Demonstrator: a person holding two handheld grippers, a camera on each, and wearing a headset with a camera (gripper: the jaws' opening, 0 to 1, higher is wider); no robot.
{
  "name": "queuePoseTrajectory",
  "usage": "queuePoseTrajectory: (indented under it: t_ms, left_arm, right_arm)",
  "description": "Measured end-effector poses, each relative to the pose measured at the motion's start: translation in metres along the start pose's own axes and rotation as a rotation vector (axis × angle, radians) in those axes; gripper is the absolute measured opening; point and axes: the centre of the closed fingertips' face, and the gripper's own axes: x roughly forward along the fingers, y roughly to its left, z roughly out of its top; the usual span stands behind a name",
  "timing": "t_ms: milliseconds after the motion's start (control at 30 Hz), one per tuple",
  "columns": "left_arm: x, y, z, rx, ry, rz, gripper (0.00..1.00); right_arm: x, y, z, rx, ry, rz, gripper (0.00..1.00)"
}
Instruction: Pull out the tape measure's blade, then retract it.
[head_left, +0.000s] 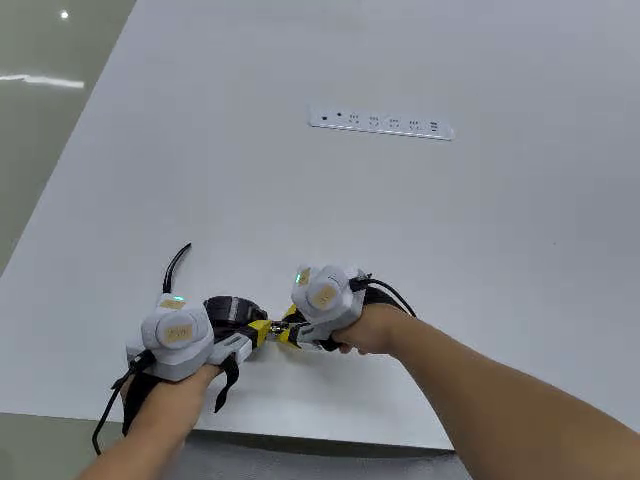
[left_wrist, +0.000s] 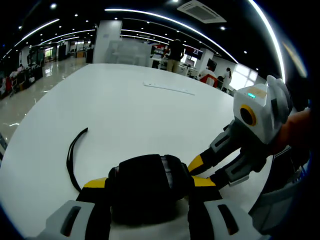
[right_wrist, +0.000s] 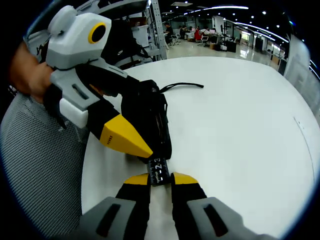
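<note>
The left gripper (left_wrist: 150, 184) is clamping the black case of the tape measure (head_left: 230, 310), its yellow-tipped jaws spread wide and pressing on the case from both sides. The case is sitting on the white table (head_left: 300, 200), well apart from the power strip (head_left: 380, 124), on the person's side of it and somewhat to its left. A black strap (left_wrist: 72, 155) is trailing from the case on the side away from the power strip's right end.

Next along, a short piece of the blade (right_wrist: 158, 171) is showing at the mouth of the case. The right gripper (right_wrist: 160, 179) is pinching that end, with its jaws nearly closed and only the blade between them. As I judge it, the pull is just beginning and almost all of the blade is waiting inside.

The pinch on the blade is looking narrow, so the tip could be slipping free under spring tension and snapping back. A pull off the line of the mouth could be twisting the case in the left jaws or kinking the blade. On the return, letting go all at once could be whipping the blade in hard
</note>
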Motion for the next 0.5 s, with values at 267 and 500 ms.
queuePoseTrajectory:
  t_ms: [267, 500]
  left_arm:
    - [-0.0002, 0.0002, -0.0004, -0.003, -0.003, 0.0, 0.59]
    - [0.0, -0.0002, -0.001, -0.004, -0.004, 0.0, 0.59]
  right_arm:
    - [0.0055, 0.0028, 0.0063, -0.039, 0.004, 0.011, 0.15]
    - [0.0053, 0.0023, 0.0059, -0.06, -0.001, 0.006, 0.15]
